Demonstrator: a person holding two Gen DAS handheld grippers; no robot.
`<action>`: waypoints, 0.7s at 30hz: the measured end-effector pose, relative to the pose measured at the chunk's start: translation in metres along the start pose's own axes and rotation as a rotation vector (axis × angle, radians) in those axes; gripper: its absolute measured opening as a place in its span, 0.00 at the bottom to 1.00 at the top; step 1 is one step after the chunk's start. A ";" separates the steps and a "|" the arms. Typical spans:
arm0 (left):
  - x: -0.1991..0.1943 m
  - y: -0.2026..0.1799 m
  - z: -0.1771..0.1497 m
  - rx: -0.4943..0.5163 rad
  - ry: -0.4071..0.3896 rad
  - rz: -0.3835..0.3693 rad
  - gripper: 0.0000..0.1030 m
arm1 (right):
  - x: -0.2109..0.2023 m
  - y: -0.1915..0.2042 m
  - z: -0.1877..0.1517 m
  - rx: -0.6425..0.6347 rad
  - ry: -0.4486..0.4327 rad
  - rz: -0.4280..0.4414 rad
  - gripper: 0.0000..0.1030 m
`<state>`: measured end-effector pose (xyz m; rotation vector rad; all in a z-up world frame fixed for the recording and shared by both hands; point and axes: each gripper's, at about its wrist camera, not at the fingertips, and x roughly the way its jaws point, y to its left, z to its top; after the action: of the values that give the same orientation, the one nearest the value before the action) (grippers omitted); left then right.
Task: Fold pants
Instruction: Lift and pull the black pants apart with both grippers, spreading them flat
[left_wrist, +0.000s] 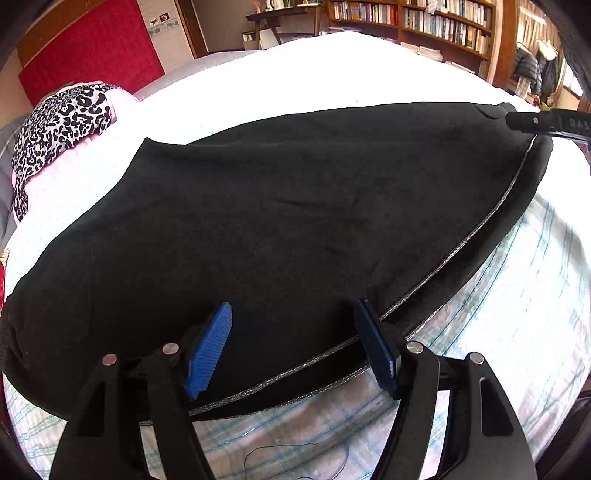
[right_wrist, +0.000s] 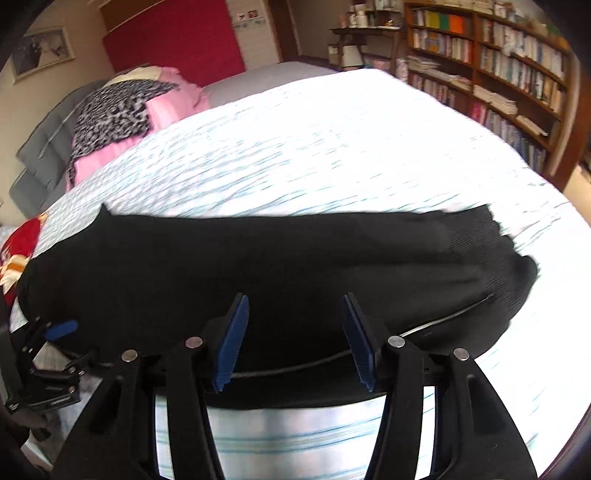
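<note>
Black pants (left_wrist: 295, 203) lie flat and lengthwise across the bed, with a thin silver stripe (left_wrist: 461, 247) running along their near side. My left gripper (left_wrist: 291, 347) is open just above the pants' near edge, its blue pads apart and nothing pinched between them. In the right wrist view the same pants (right_wrist: 258, 266) end in a ribbed cuff (right_wrist: 491, 258) at the right. My right gripper (right_wrist: 295, 343) is open over the near edge of that leg. The left gripper (right_wrist: 55, 332) shows at the far left, over the pants' other end. The right gripper's body (left_wrist: 546, 122) shows at the upper right.
The bed cover (left_wrist: 332, 74) is white with pale blue checks. A leopard-print cloth (left_wrist: 62, 125) lies on a pink pillow (right_wrist: 166, 107) at the back left. Bookshelves (right_wrist: 498, 55) stand beyond the bed's far right side. A loose dark thread (left_wrist: 295, 450) lies on the cover nearby.
</note>
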<state>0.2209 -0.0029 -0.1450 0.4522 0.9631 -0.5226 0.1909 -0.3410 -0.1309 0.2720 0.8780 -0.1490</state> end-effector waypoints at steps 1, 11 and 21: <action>-0.001 -0.002 0.002 0.005 -0.004 -0.004 0.67 | -0.001 -0.014 0.006 0.011 -0.018 -0.049 0.52; 0.012 -0.018 0.029 0.003 0.009 -0.033 0.72 | 0.003 -0.140 0.026 0.155 -0.087 -0.116 0.52; 0.029 -0.019 0.046 -0.054 0.035 -0.033 0.72 | 0.042 -0.136 0.038 0.050 -0.006 -0.086 0.31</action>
<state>0.2529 -0.0510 -0.1492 0.3985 1.0173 -0.5185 0.2132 -0.4833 -0.1643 0.2802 0.8818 -0.2514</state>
